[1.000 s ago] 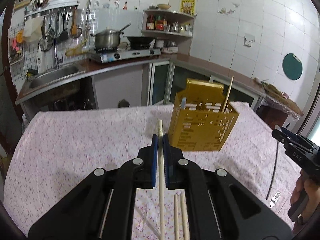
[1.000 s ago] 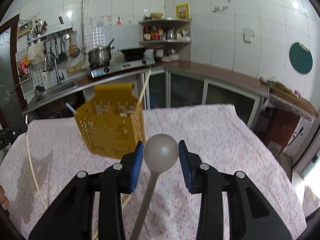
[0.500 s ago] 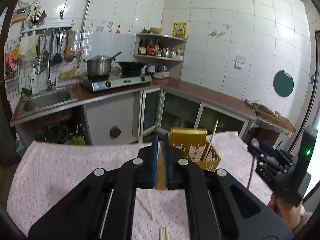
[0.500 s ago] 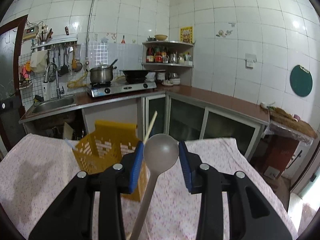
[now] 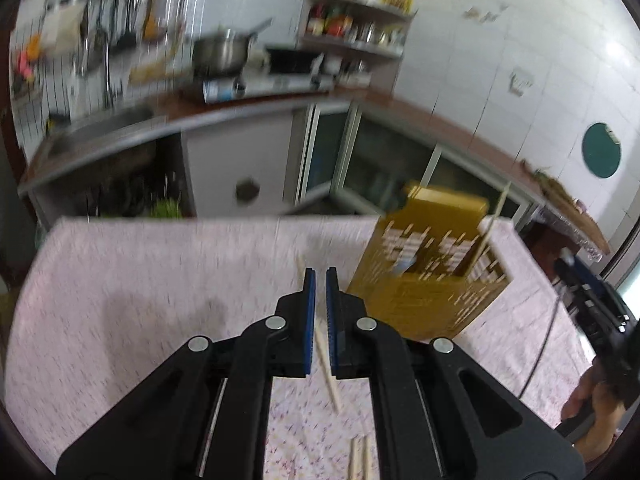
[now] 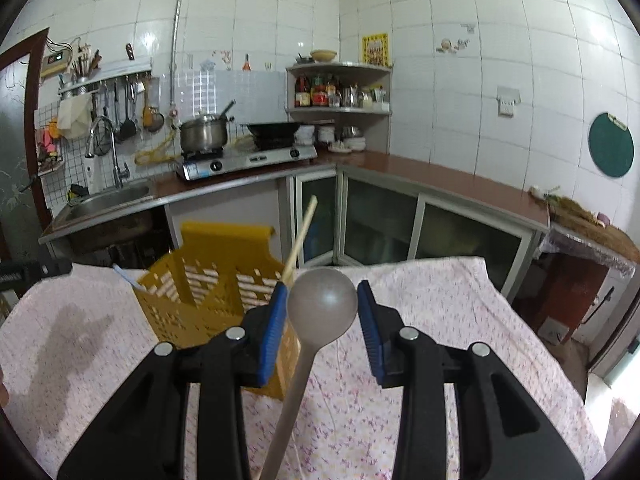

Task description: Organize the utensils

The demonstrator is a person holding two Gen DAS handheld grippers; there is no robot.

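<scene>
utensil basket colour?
Mustard yellow, with slotted walls. The basket shows sharpest in the right wrist view; the left wrist view is blurred.

A home kitchen, tiled in white from counter to ceiling. A steel pot (image 6: 203, 135) and a black wok (image 6: 273, 131) sit on a 2-burner gas stove (image 6: 248, 160) on a brown countertop (image 6: 440, 178), beside a steel sink (image 6: 110, 196) with a curved tap (image 6: 108, 144). Ladles and spatulas (image 6: 124, 114) hang from a wall rail, and sauce bottles (image 6: 316, 94) fill a corner shelf. A table with a floral cloth (image 6: 460, 320) stands in front.
</scene>
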